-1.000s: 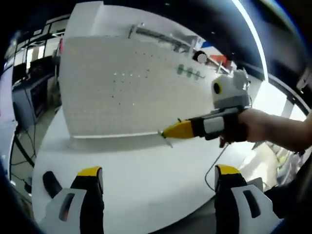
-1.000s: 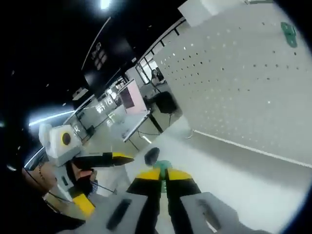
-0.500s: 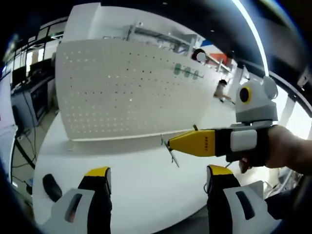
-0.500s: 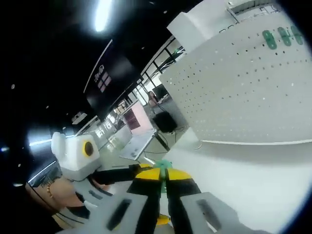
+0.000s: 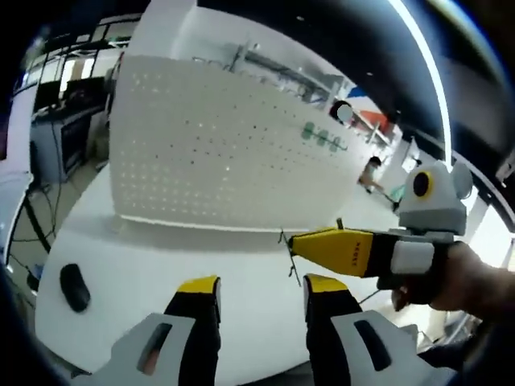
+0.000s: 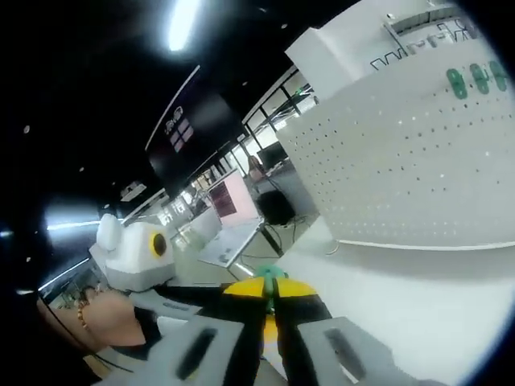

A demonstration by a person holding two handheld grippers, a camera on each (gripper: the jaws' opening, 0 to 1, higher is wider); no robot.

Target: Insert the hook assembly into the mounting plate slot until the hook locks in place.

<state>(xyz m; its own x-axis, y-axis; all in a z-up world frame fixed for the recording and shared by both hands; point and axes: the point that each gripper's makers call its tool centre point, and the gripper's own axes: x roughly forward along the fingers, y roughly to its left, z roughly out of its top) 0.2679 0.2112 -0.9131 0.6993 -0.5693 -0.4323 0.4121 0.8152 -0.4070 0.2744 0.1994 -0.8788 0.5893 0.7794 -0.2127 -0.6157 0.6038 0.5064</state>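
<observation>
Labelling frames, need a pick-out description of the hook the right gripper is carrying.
Start at the white pegboard standing on the white table. In front of its lower edge, the right gripper reaches in; the hook is the thin dark wire at its yellow tip, unlike the green pieces on the board.

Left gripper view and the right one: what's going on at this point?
A person holds a claw in each hand over a white table. The right claw is shut on a thin wire hook with a green piece, held out in the air short of the upright white perforated mounting board. The left claw is open and holds nothing. Three green pieces already sit on the board's upper right. A small black oval object lies on the table.
</observation>
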